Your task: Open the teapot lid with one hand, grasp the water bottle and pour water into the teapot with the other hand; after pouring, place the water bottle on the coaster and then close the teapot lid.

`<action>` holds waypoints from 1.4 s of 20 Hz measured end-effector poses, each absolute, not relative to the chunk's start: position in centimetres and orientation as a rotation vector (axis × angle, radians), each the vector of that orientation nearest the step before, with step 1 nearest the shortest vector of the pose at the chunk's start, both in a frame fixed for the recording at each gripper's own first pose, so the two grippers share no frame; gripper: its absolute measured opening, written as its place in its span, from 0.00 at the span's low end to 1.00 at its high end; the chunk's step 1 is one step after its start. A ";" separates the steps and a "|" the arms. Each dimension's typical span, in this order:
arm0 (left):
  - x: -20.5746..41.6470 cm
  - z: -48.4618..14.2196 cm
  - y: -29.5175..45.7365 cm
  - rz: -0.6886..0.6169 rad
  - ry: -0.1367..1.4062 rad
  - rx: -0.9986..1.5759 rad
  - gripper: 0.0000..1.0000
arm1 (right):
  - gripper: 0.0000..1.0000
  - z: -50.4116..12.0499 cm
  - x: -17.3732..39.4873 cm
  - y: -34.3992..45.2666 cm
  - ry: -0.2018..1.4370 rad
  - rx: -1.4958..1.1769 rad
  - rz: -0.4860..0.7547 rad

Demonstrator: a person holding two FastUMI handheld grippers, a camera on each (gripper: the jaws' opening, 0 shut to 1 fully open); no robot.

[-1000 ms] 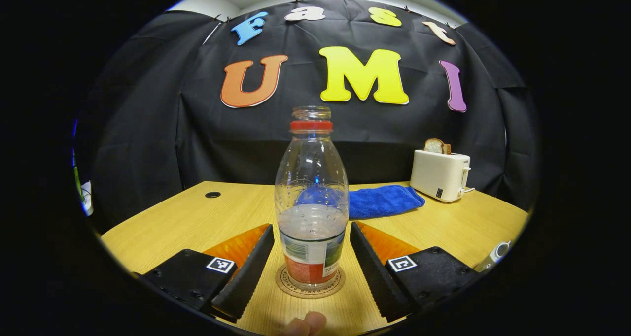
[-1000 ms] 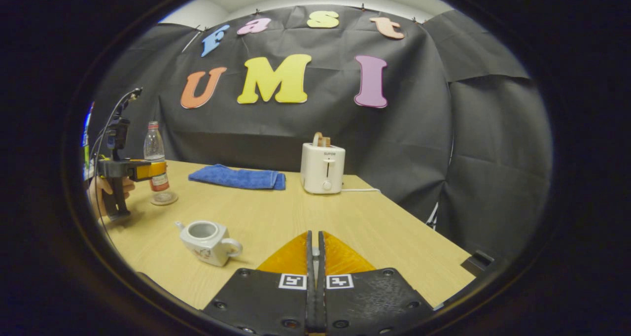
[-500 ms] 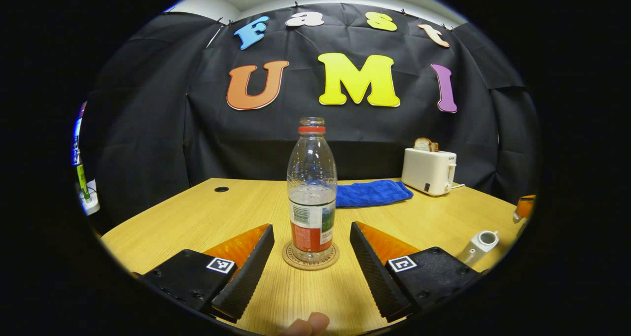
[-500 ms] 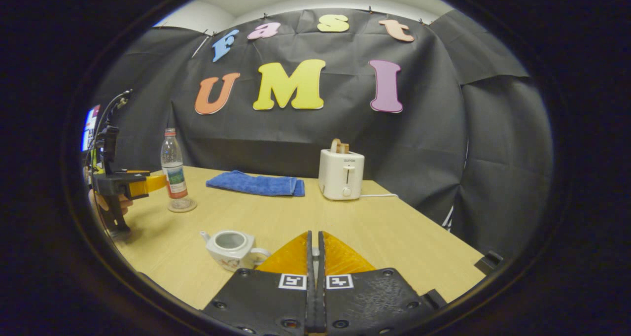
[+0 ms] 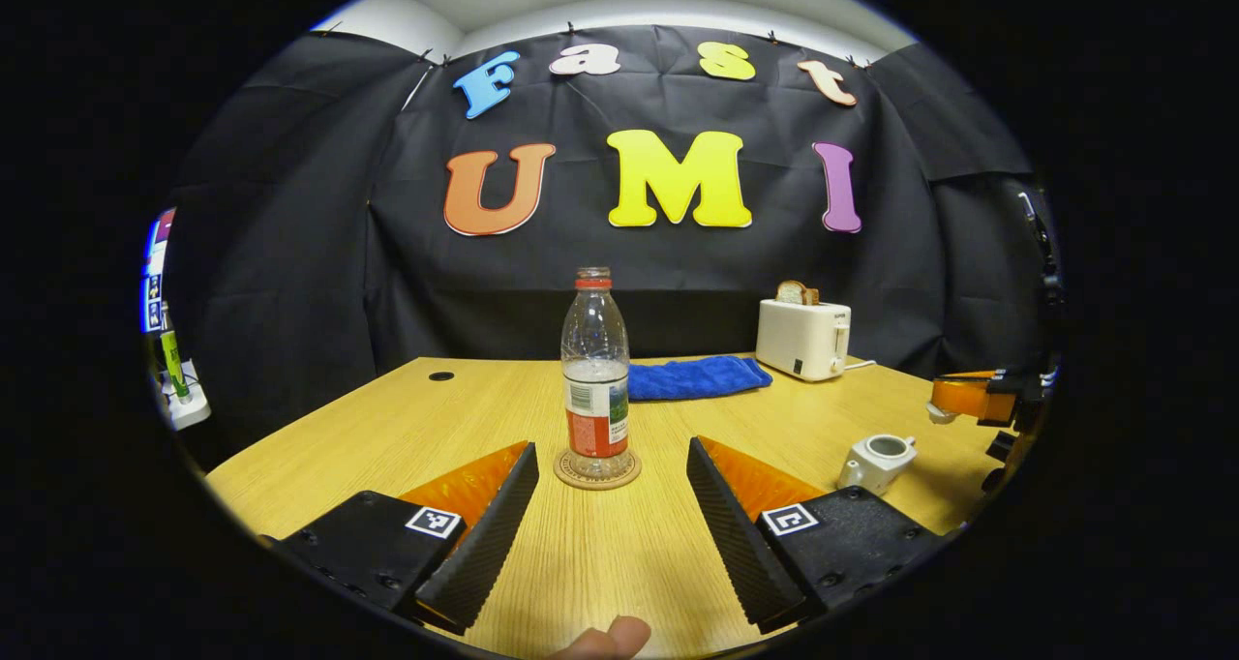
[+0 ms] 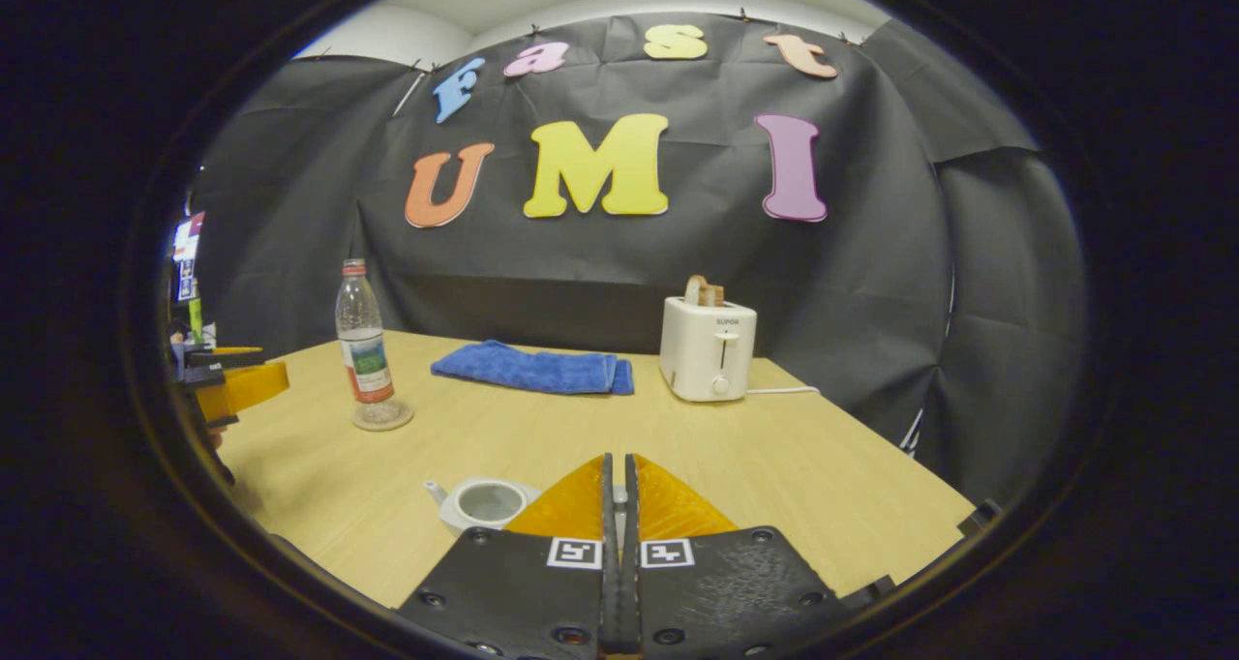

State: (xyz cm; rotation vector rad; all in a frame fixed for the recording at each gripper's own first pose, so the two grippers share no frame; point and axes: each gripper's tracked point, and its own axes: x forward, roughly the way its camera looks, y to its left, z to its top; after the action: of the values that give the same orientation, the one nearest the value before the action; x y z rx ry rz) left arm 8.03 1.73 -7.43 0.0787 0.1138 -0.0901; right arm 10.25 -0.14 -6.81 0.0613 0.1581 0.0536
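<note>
— Bottle first: what differs from a second ago?

— Then the water bottle (image 5: 594, 376) stood large between the left gripper (image 5: 612, 478) fingers. Now it looks smaller and lies beyond the fingertips, so the left gripper has drawn back. Its fingers are spread wide with nothing between them, and a fingertip (image 5: 612, 637) of the holding hand shows at the bottom edge.

— Where does the bottle stand?

— Upright on the round coaster (image 5: 597, 470) on the wooden table (image 5: 465, 418). It has no cap, only a red ring at the neck, and water fills roughly the lower half.

— And the teapot?

— In the left gripper view the white teapot (image 5: 877, 460) has come further into sight at the right, near the edge of the table. Its lid is off and the mouth is open. In the right gripper view the teapot (image 6: 481, 502) has slid closer to the right gripper (image 6: 618, 544), now just beside and partly behind the left finger. Whether there is water inside, I cannot tell.

— The right gripper's state?

— Fingers pressed together. In the left gripper view something small and white shows at its tip, too small to identify.

— Anything else on the table?

— A folded blue towel (image 6: 530, 369) lies at the back, and beside it a white toaster (image 6: 708, 348) with a slice of bread (image 6: 703, 291) standing in its slot.
</note>
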 end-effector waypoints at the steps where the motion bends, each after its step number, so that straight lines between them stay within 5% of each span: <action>1: 7.6 -7.4 2.2 -0.083 0.117 0.085 0.97 | 0.00 -6.9 10.4 0.5 0.165 0.069 0.067; 8: 6.1 -6.7 3.0 -0.092 0.095 0.130 0.97 | 0.00 -7.0 11.3 5.5 0.172 0.096 0.200; 28: 5.3 -7.4 3.5 -0.091 0.121 0.135 0.96 | 0.07 -6.4 10.8 6.7 0.175 0.103 0.208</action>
State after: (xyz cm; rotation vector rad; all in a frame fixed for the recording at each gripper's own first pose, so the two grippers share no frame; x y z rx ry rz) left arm 5.28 3.50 -7.43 0.1349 0.1207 -0.0908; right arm 10.75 6.70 -6.43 0.1027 0.1753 0.2077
